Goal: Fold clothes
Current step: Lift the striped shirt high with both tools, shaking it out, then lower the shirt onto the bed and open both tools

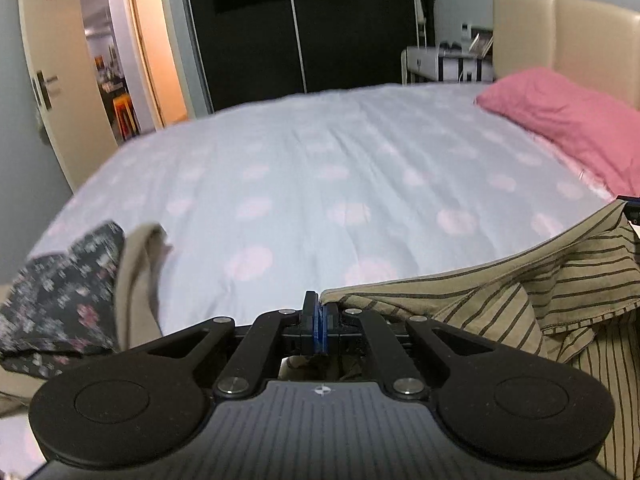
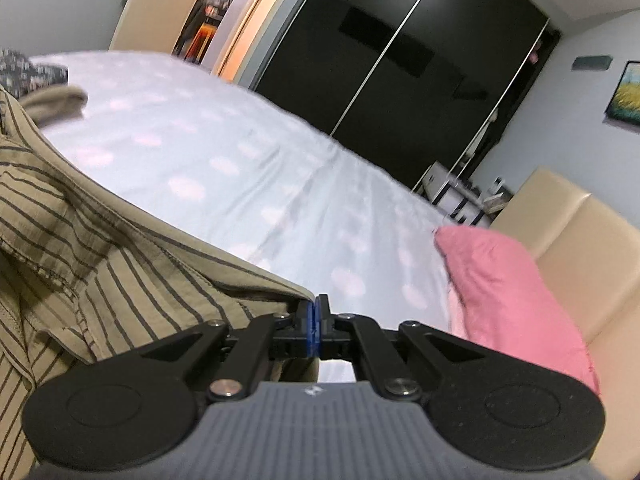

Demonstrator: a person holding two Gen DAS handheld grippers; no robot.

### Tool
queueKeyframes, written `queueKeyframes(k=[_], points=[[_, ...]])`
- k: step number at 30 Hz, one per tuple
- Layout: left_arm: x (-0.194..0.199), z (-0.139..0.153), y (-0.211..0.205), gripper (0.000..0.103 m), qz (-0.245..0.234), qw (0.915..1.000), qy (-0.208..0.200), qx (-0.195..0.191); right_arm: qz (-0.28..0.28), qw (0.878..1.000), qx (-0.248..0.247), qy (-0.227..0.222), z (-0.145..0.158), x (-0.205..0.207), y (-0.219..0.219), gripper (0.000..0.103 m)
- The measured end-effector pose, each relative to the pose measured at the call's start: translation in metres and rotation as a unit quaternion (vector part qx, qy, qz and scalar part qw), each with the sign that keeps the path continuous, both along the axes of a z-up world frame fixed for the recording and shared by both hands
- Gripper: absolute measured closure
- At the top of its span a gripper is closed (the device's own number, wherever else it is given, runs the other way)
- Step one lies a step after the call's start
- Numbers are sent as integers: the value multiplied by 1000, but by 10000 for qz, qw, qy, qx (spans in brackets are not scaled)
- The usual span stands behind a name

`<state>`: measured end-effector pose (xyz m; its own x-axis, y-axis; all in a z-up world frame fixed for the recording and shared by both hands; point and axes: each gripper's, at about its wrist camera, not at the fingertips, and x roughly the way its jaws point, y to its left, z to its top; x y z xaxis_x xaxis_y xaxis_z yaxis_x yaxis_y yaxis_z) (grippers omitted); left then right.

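A tan shirt with dark stripes point(image 1: 540, 292) hangs stretched between both grippers above the bed. My left gripper point(image 1: 320, 312) is shut on one corner of its top edge, with the cloth running off to the right. In the right wrist view the same striped shirt point(image 2: 100, 240) fills the left side, and my right gripper point(image 2: 314, 316) is shut on its other corner. The collar folds sag in the middle between the two grips.
The bed point(image 1: 320, 168) with a pale blue spotted sheet lies ahead. A pink pillow point(image 1: 568, 128) rests by the beige headboard point(image 1: 568, 40). A dark floral garment point(image 1: 60, 288) and a beige one point(image 1: 140, 272) lie at the left. A dark wardrobe point(image 2: 400, 72) stands behind.
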<state>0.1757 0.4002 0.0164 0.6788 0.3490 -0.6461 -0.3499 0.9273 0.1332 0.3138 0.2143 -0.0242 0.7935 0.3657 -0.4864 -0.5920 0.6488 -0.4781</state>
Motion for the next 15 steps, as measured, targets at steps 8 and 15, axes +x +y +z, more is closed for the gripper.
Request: queueKeyframes(k=[8, 15], points=[[17, -23, 10, 85, 114, 9986, 449, -244, -71, 9988, -232, 422, -25, 29, 11, 79], [-8, -4, 5, 77, 106, 9985, 418, -343, -156, 9978, -219, 610, -2, 18, -17, 60]])
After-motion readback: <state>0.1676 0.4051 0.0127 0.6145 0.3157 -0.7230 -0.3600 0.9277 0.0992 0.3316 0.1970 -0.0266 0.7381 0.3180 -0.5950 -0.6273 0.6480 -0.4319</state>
